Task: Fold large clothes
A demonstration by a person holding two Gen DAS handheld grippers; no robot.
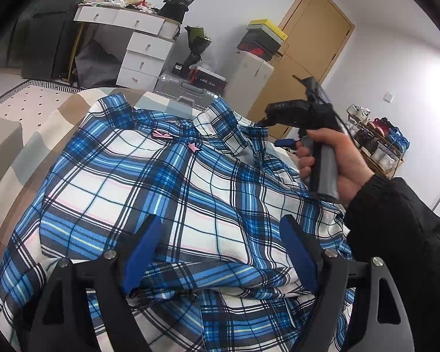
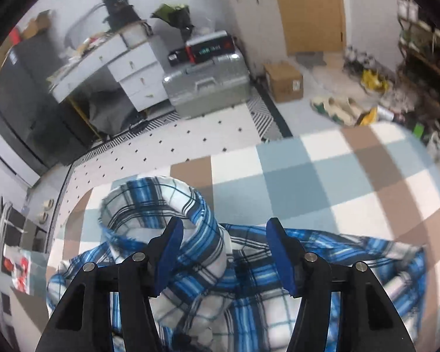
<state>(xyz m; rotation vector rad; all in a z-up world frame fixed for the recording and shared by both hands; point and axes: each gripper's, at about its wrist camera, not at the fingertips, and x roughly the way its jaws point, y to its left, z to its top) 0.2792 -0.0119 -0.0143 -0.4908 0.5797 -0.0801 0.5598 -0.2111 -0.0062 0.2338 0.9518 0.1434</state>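
A blue and white plaid shirt (image 1: 161,182) lies spread on a bed with a checked brown, grey and white cover (image 1: 29,152). My left gripper (image 1: 220,226) hovers open over the shirt's near part, its blue pads wide apart with nothing pinched. A hand in a black sleeve holds my right gripper (image 1: 274,132) at the shirt's far right edge by the collar. In the right wrist view my right gripper (image 2: 224,226) is open just above the shirt (image 2: 208,278). A rolled plaid fold (image 2: 149,202) lies by its left finger, and the pads do not press on the cloth.
Beyond the bed's foot stand a silver suitcase (image 2: 208,88), a white desk with drawers (image 1: 143,50) and a dotted rug (image 2: 190,140). A cardboard box (image 2: 284,82), slippers and a shoe rack (image 1: 378,143) are near the wooden door (image 1: 308,47).
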